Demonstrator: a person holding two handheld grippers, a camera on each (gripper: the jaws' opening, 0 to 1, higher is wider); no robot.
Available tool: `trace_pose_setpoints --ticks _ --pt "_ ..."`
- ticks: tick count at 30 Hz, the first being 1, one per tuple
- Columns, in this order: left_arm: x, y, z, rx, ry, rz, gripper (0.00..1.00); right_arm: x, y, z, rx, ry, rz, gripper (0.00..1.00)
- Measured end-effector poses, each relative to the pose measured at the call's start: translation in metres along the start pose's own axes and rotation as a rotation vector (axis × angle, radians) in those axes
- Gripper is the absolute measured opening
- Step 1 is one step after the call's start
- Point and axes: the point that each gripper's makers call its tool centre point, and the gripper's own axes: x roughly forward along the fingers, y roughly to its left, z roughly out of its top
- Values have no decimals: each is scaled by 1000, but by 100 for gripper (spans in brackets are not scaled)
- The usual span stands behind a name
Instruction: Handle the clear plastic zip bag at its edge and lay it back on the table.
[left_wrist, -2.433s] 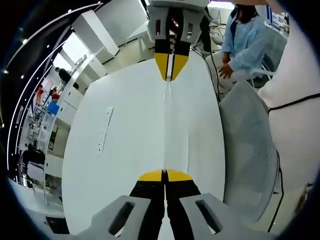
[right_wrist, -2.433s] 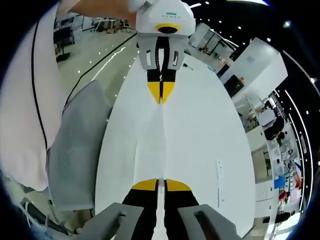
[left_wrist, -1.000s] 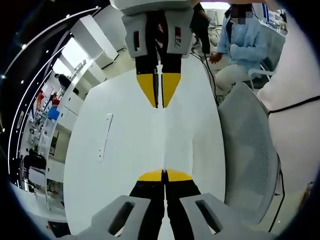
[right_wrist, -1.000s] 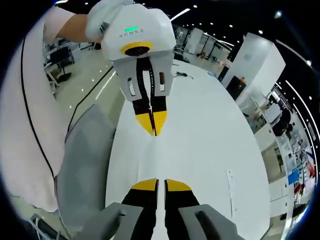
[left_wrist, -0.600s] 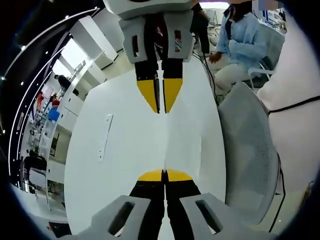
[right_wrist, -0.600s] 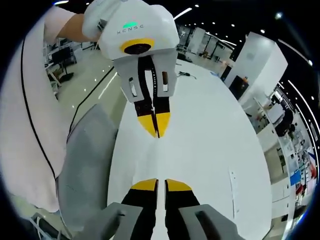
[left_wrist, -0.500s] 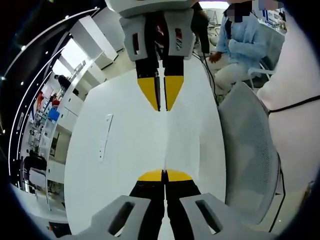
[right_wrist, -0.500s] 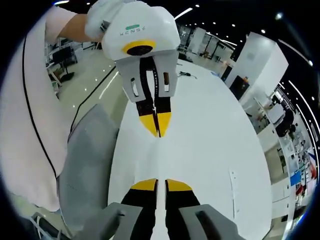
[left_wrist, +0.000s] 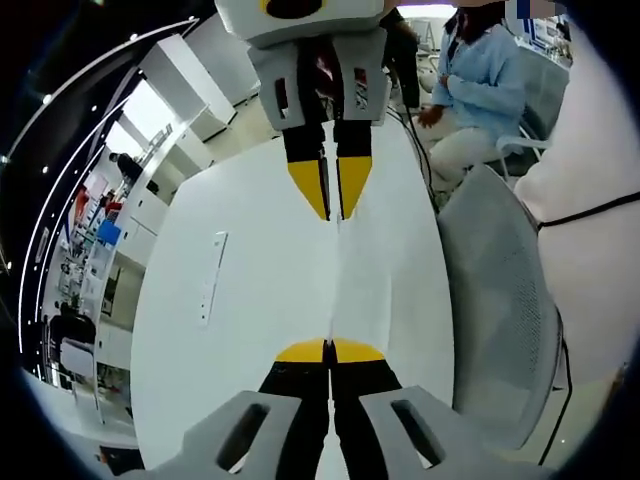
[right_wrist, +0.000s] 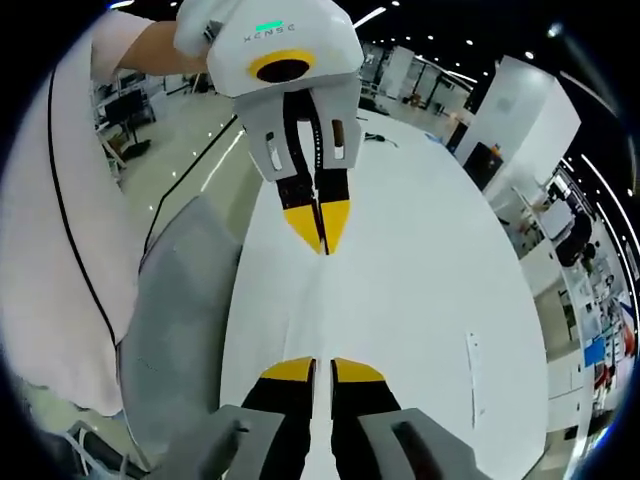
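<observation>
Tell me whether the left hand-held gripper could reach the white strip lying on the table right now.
Probably not yet: the left hand-held gripper is shut on the bag, stretched to the right hand-held gripper. The strip lies off to the side, nothing blocking it.

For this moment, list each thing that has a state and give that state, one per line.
left gripper: jaws shut on the clear zip bag's edge.
right gripper: jaws shut on the opposite edge.
clear zip bag: held off the white table, stretched edge-on between both grippers.
white table: bare under the bag, a long white strip lying flat on it.
mesh chair: unoccupied, beside the table.
</observation>
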Motion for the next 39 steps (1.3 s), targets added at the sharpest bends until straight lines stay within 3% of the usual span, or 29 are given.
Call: trace_pose_setpoints --ticks 13,26,32,39 --pt "0 -1 5 13 -17 8 0 16 11 -13 52 21 66 5" --pt "-2 -4 9 17 -30 10 0 28 21 -9 129 -16 123 0" --pt "0 -6 4 5 -18 -7 0 29 20 -8 120 -18 107 0" --pt "2 -8 2 -7 -19 -20 0 27 15 -10 102 25 74 0"
